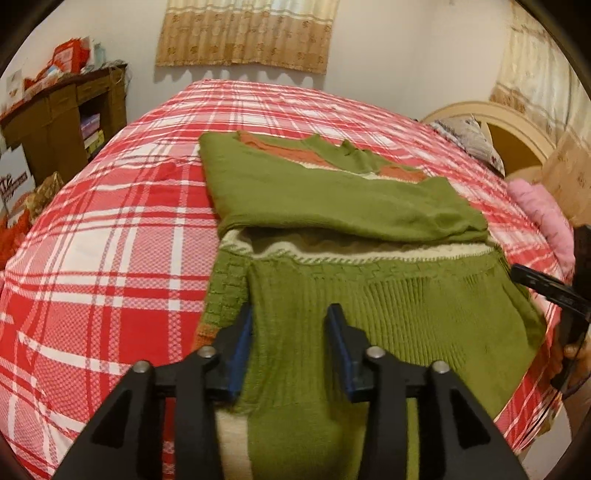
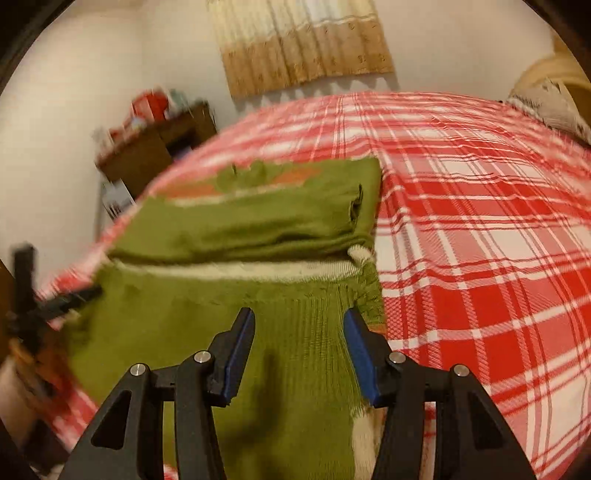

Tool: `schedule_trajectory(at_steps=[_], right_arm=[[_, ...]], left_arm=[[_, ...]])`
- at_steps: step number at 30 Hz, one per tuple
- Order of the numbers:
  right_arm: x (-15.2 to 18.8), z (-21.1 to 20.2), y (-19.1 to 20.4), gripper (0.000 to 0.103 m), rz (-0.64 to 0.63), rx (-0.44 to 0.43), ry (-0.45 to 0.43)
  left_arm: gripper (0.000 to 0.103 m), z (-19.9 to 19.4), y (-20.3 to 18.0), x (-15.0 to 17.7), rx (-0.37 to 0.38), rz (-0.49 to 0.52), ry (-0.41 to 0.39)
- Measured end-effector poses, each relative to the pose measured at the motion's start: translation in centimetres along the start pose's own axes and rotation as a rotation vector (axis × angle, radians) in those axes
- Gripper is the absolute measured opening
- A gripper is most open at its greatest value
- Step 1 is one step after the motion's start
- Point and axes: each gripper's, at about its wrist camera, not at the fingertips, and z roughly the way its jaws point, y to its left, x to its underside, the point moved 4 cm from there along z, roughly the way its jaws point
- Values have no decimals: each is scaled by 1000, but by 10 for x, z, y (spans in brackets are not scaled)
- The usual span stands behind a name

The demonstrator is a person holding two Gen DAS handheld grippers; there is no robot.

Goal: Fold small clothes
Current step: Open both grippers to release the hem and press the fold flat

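Observation:
A green knit sweater [image 1: 332,206] with orange and cream bands lies on the red and white plaid bed [image 1: 110,240], its far part folded over the near part. My left gripper [image 1: 290,314] is open, hovering over the sweater's ribbed near left part. My right gripper [image 2: 299,317] is open over the sweater [image 2: 258,229] near its right edge; this view is blurred. The right gripper also shows at the right edge of the left wrist view [image 1: 550,288], and the left gripper shows at the left edge of the right wrist view [image 2: 55,299].
A wooden desk [image 1: 62,114] with red boxes stands at the far left by the wall. A pink garment [image 1: 543,218] lies at the bed's right side, with a pillow [image 1: 469,136] and headboard beyond. A curtain [image 1: 243,33] hangs on the far wall.

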Motion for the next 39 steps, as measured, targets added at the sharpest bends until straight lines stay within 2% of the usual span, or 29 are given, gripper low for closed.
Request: schedule_trajectory(at_steps=[3,4,5,6,7,9,14,19,22,25,27,28,29,31,36,39], right_arm=[[8,5,6,51,-82,50,-2],[8,6,6,48,-100,71,0],[10,5,6,33,-110,98,-1],[11,2,3,22,-106,110,2],[10,1,2,20,-94,105,2],[10,-8,0,7,-63,91,-12],[3,-44,11,5,-64,82,-97],[-12,-69,23,4,-74,91,-172],[-15,-66,23,3,-78,87,-163],[-10,-51,17,3,-54,61,-105],[-5,-44,10,3,-7,32,-77],[-3,-41,7,3,16,29,-64],[-1,-40,5,3,29,33,-54],[2,-32,-2,4,54,50,-26],[5,-14,-6,5,54,34,19],[4,-14,-7,5,66,0,11]], left_arm=[[51,1,-4,0,-28,26,2],[44,1,-5,1,-46,37,0],[31,1,-6,1,-65,45,-6],[26,0,-7,1,-83,52,-11],[20,-2,-6,1,-83,46,-13],[12,-9,-3,1,-73,16,-27],[9,-26,0,-4,-40,-36,-58],[9,-39,-6,-14,-24,-31,-100],[10,-28,-9,-14,-43,-9,-61],[11,-6,-5,-7,-46,-17,20],[17,0,-1,-4,-30,-36,38],[24,0,0,-4,-19,-39,31],[37,-1,0,-5,-4,-40,29],[57,1,-1,-4,4,-37,33],[58,6,-9,-5,-34,14,29],[59,5,-6,-5,-19,-2,28]])
